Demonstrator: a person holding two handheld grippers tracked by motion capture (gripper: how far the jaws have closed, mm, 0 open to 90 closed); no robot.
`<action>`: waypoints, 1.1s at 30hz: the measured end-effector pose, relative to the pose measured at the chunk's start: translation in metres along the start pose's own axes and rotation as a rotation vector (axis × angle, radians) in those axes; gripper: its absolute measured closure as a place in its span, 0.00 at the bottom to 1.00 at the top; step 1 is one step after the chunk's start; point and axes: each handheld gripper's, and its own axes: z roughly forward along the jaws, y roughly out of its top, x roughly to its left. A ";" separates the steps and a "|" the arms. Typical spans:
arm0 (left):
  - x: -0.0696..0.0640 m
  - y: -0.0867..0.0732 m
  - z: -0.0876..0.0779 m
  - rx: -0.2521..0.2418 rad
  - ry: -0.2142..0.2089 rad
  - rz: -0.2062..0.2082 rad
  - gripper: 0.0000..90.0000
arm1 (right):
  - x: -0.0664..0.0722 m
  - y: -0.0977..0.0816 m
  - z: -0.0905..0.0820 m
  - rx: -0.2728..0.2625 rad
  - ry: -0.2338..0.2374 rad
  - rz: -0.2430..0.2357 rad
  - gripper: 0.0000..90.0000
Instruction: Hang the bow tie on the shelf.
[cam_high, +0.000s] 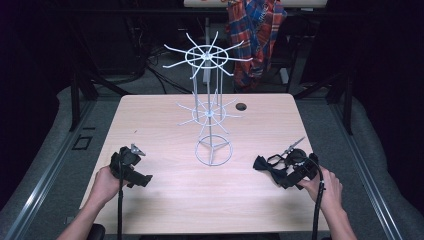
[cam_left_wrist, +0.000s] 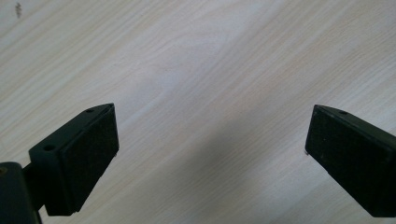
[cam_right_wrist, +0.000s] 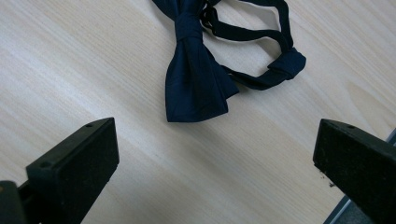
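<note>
The right hand-held gripper (cam_right_wrist: 215, 154) hangs with jaws wide apart just short of the navy bow tie (cam_right_wrist: 196, 79) lying flat on the desk (cam_high: 165, 200). I'd pinch its knot, not the strap. The left hand-held gripper (cam_left_wrist: 210, 149) gapes empty beside the wire rack (cam_high: 210, 115).

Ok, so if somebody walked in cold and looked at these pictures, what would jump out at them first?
Most likely the tall white wire rack with two tiers of radiating hooks, standing mid-table on the pale wooden table. Next, the dark navy bow tie with its strap, lying flat near the table's right edge just ahead of the open right gripper. The left gripper is open too, over bare wood.
</note>
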 end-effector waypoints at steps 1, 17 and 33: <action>0.000 0.000 0.000 0.000 0.000 0.000 0.03 | 0.000 0.000 0.000 0.000 0.000 0.000 0.00; -0.002 0.001 -0.001 -0.012 -0.031 0.021 0.02 | 0.004 0.005 0.006 0.037 0.010 -0.032 0.00; -0.002 0.001 0.001 -0.007 -0.026 0.011 0.00 | 0.012 0.016 0.023 0.037 0.046 0.001 0.03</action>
